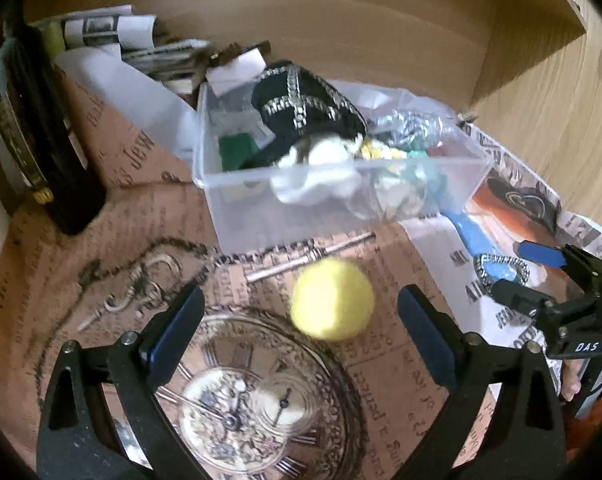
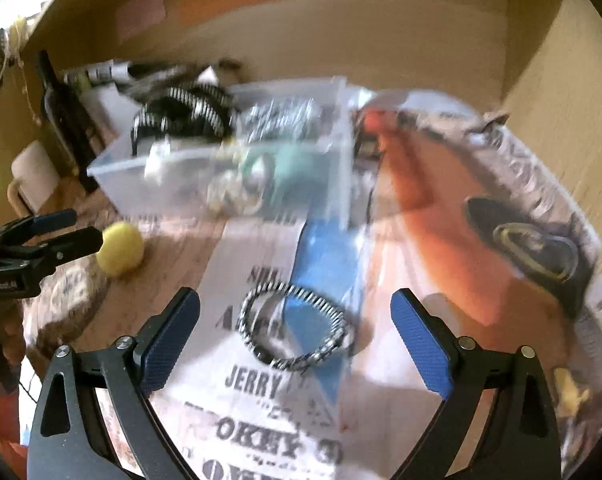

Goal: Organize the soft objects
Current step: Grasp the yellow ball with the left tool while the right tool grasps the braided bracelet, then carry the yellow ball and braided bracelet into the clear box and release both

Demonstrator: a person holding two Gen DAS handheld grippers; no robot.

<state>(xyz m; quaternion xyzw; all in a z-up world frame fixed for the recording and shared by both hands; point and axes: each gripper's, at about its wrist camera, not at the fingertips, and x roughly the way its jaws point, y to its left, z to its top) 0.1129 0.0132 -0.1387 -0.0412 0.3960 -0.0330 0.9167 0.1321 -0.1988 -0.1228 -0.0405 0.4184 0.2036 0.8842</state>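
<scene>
A yellow soft ball [image 1: 332, 298] lies on the printed paper between the open fingers of my left gripper [image 1: 301, 324]; it also shows in the right wrist view [image 2: 121, 248], just past the left gripper's tips [image 2: 81, 232]. A black-and-white braided ring [image 2: 295, 326] lies flat between the open fingers of my right gripper [image 2: 297, 330]; it also shows in the left wrist view [image 1: 501, 270]. A clear plastic bin [image 1: 261, 208] behind holds a black striped soft item [image 1: 305, 104], white cloth [image 1: 321, 172] and other soft things.
A metal rod [image 1: 309, 258] lies in front of the bin. A dark box [image 1: 33, 136] stands at the left, with folded papers [image 1: 113, 32] behind. Wooden walls [image 1: 381, 32] close the back and right. The bin also shows in the right wrist view [image 2: 173, 184].
</scene>
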